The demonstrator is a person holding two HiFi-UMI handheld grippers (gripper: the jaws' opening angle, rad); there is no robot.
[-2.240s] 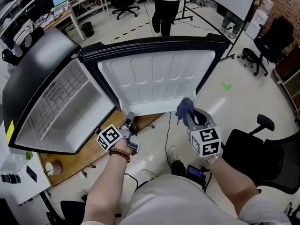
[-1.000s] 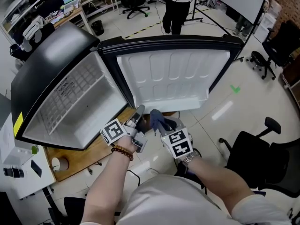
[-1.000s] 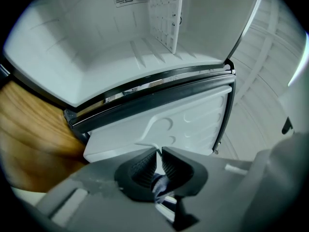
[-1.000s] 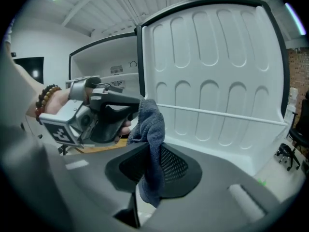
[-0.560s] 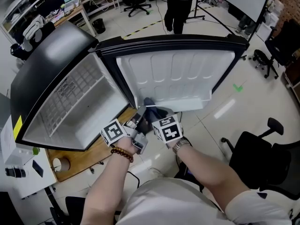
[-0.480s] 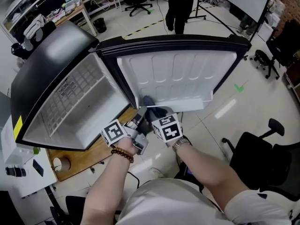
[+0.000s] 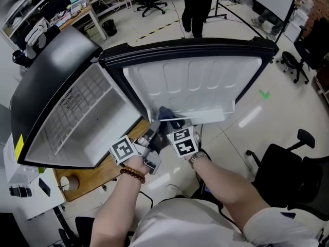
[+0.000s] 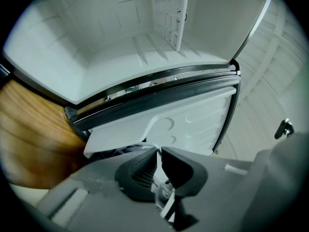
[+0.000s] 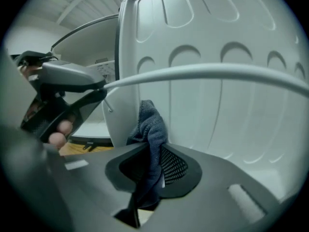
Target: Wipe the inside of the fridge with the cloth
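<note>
- The right gripper (image 9: 153, 152) has its jaws clenched on the cloth (image 9: 151, 122). The pads pinch a gathered fold, a bunch stands up past the tips, and a tail hangs down behind them.
- The cloth is dark blue-grey towelling. I judge it soft, light and limp, with nothing in it to break. It will crumple and drag when pressed on plastic. The best hold is on a bunched part, with a good wad left ahead of the tips as the wiping face. The present hold looks like that. The likely trouble is the fold being pulled out of the pads during a hard stroke.
- The left gripper (image 8: 158, 151) has its jaws almost together, clamped on the thin white rail (image 9: 207, 72). Nothing else is between them.
- The rail runs across the inner face of the door (image 7: 193, 84). It looks stiff and smooth, and I take the hold on it as a way to steady the door.
- The door stands wide open, its white moulded liner facing the right gripper. The cloth is low on that liner, just beside the rail. Whether it touches the plastic I cannot tell.
- The fridge (image 7: 56, 60) has its white cavity (image 7: 105, 122), with a wire grid (image 7: 77, 99), on the left of the head view. The cloth is outside the cavity, near its lower corner on the hinge side.
</note>
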